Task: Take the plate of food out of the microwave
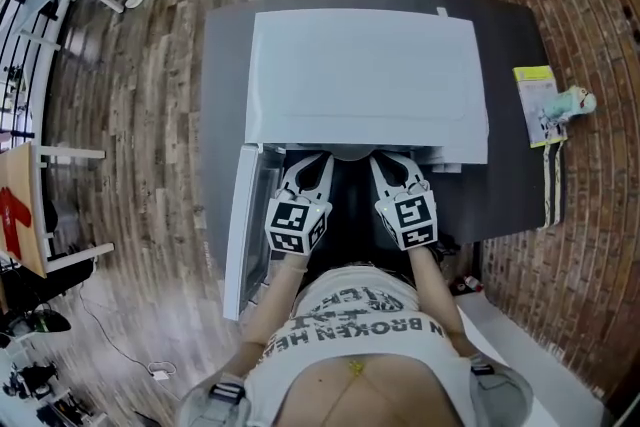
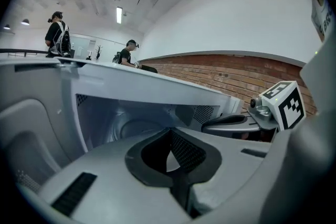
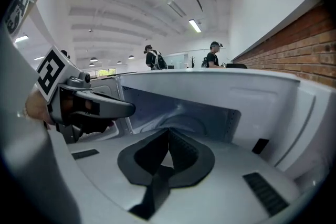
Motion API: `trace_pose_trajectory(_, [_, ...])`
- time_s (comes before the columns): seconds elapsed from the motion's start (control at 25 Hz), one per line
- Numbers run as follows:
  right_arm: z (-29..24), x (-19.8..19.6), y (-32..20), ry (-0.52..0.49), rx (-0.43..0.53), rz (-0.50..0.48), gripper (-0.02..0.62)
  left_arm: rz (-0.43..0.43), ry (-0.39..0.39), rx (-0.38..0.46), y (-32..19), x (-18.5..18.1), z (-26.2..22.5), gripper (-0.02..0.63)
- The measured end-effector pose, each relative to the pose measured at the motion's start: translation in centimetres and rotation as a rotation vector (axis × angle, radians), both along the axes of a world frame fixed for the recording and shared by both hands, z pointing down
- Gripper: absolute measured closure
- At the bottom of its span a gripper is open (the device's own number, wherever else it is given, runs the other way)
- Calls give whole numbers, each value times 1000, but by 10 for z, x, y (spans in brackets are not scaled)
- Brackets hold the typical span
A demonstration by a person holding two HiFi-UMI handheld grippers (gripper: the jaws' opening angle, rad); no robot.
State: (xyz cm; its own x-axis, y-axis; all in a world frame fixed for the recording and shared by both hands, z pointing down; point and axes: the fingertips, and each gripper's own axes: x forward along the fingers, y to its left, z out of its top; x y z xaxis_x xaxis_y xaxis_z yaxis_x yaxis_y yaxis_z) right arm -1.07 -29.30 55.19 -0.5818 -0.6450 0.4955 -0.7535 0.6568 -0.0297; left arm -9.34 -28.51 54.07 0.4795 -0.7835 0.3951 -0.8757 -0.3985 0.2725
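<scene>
The person's printed shirt (image 1: 352,323) is nearest in the head view, with both arms reaching forward from it. The left gripper (image 1: 318,161) and the right gripper (image 1: 386,161) sit side by side, close but apart, their tips at the mouth of the white microwave (image 1: 365,80). Each gripper's own view shows its jaws clenched tip to tip with nothing between them. The microwave's door (image 1: 240,225) stands swung open at the person's left.

Inside the cavity a pale round disc (image 2: 132,127) lies on the floor, beyond both sets of tips and touched by neither. It is too dim to tell whether it is the plate, or whether food is on it. The right gripper's view shows the same disc a little past its tips.

The microwave stands on a grey table (image 1: 515,45), where a yellow-green packet (image 1: 537,101) lies near the right edge. Far behind, two people (image 2: 58,34) stand in the bright hall.
</scene>
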Motion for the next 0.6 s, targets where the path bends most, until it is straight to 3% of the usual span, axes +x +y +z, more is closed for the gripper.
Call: trace_pose_trajectory(0.6, [58,4,-18,120,-88,19,586,-5,-35,-124,-21,-12,63,598])
